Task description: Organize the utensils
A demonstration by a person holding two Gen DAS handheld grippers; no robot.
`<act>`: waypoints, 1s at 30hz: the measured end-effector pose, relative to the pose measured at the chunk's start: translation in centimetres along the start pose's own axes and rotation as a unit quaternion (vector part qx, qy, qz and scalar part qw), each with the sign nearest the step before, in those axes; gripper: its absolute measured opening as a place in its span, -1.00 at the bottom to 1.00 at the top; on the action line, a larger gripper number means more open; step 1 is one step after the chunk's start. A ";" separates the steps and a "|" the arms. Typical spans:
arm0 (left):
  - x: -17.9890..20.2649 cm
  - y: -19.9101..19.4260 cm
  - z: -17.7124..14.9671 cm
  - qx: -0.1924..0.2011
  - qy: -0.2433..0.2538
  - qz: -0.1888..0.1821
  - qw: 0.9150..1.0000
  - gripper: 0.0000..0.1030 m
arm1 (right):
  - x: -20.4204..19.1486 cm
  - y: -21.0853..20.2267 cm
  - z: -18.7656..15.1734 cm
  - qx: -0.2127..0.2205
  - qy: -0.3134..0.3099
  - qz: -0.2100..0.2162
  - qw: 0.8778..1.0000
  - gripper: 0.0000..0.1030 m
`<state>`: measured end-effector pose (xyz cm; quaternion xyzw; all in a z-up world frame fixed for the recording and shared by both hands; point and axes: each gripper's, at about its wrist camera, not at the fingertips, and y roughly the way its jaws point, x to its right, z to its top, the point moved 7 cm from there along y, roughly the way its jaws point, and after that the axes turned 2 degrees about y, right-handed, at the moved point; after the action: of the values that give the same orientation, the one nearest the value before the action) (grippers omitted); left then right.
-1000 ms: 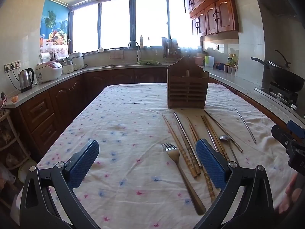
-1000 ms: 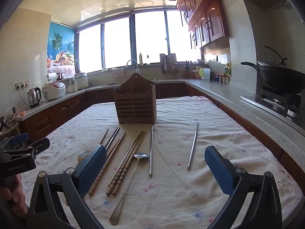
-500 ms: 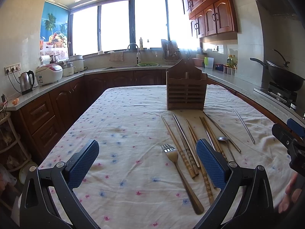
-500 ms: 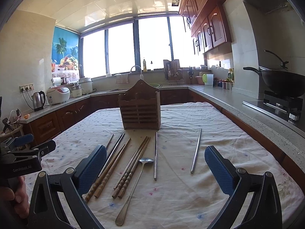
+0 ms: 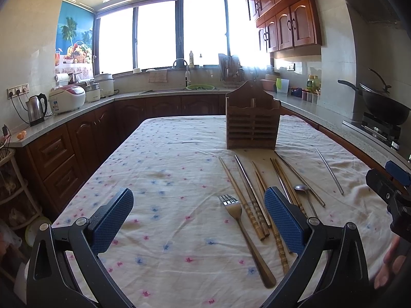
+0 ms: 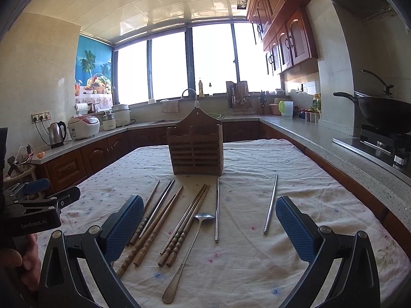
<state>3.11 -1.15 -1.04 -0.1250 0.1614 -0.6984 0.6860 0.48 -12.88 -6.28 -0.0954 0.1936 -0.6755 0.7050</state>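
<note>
Table with flower-print cloth [image 5: 179, 169], kitchen setting. Wooden utensil holder [image 5: 252, 121], slatted front, stands upright toward the far end of the table. On the cloth in front of it, laid roughly lengthwise and side by side: one fork [image 5: 240, 227], tines toward the holder; several bamboo chopsticks [image 6: 156, 225]; a pair of metal chopsticks [image 6: 158, 206] among them; one long-handled metal spoon [image 6: 191, 243]; one metal chopstick [image 6: 217, 209] just right of the spoon; one further metal chopstick [image 6: 271, 205] lying apart to the right. Left gripper [image 5: 199, 222]: blue-padded jaws spread wide, nothing between them, above the near cloth with the fork inside its span. Right gripper [image 6: 209, 228]: jaws likewise spread wide, holding nothing, over the spoon and chopsticks.
</note>
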 end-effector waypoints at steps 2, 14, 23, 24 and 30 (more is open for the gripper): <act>-0.1 -0.1 -0.3 0.000 0.001 0.000 1.000 1.00 | 0.0 0.1 -0.1 -0.002 0.001 0.001 1.000 1.00; -0.1 -0.1 -0.3 0.001 0.002 0.000 1.000 1.00 | -0.1 0.1 -0.1 0.001 0.003 0.005 1.000 1.00; 0.0 -0.1 -0.3 0.001 0.002 -0.002 1.000 1.00 | -0.1 0.0 -0.1 0.001 0.004 0.006 1.000 1.00; 0.1 -0.1 -0.3 0.002 0.003 -0.003 1.000 1.00 | -0.1 0.0 -0.1 0.001 0.004 0.006 1.000 1.00; 0.4 -0.3 -0.2 0.004 0.006 -0.004 1.000 1.00 | -0.1 -0.1 -0.1 0.001 0.008 0.008 1.000 1.00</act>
<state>2.76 -1.52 -1.18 -0.1187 0.1622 -0.7025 0.6827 0.39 -12.74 -6.30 -0.0877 0.1991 -0.6706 0.7092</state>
